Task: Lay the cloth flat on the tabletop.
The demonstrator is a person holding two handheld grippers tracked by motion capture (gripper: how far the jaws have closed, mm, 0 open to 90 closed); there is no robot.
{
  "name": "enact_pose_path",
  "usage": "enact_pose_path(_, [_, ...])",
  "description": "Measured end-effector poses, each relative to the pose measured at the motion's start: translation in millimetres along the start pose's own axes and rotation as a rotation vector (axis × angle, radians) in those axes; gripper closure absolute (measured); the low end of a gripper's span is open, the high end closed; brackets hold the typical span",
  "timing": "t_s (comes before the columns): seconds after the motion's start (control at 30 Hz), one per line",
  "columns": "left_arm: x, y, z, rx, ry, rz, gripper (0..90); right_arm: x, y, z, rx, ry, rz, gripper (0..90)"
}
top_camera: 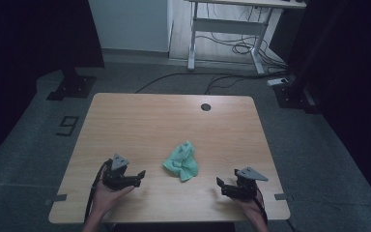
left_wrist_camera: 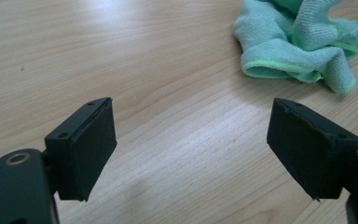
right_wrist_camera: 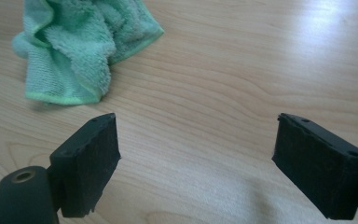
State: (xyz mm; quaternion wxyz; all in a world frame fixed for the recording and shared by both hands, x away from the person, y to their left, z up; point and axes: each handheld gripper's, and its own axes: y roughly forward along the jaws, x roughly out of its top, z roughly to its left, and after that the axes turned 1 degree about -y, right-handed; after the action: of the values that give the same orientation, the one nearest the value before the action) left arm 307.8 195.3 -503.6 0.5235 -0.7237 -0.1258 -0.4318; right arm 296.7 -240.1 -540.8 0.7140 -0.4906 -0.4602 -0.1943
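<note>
A crumpled green cloth lies on the wooden table. The left gripper at its eight o'clock and the right gripper at four o'clock both gape wide, empty.

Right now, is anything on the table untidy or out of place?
Only the green cloth: it lies crumpled in a heap near the middle of the table, not spread flat. Both tongs are open and apart from it.

A crumpled mint-green terry cloth lies bunched in a heap on the wooden table, near its front middle.
</note>
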Motion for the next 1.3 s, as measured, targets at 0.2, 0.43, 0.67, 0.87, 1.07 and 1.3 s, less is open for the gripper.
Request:
enact_pose_path(0.2, [-1.0, -2.6, 0.5, -0.038, -0.016, 0.011, 17.7, 3.7, 0.1, 9.8, 0.012, -0.004, -0.003, 14.6])
enact_pose_path(0.43, [0.7, -6.2, -10.3, -0.031, 0.03, -0.037, 18.1, 13.7, 6.4, 17.0, 0.046, 0.007, -0.003, 14.3])
enact_pose_path(0.67, [3.3, -10.6, -18.1, -0.024, 0.063, -0.085, 19.9, 23.7, 17.7, 24.6, 0.087, 0.004, 0.007, 14.5])
enact_pose_path(0.87, [4.0, -10.3, -19.6, -0.053, 0.038, -0.076, 20.1, 29.9, 21.8, 29.9, 0.114, 0.012, -0.004, 16.3])
enact_pose_path(1.07, [3.5, -3.4, -20.5, -0.059, 0.021, -0.019, 22.3, 38.1, 29.7, 40.5, 0.128, -0.024, -0.013, 19.9])
enact_pose_path(1.3, [3.2, -2.1, -20.9, -0.072, 0.015, -0.014, 22.6, 46.2, 42.3, 52.8, 0.157, -0.058, -0.006, 21.3])
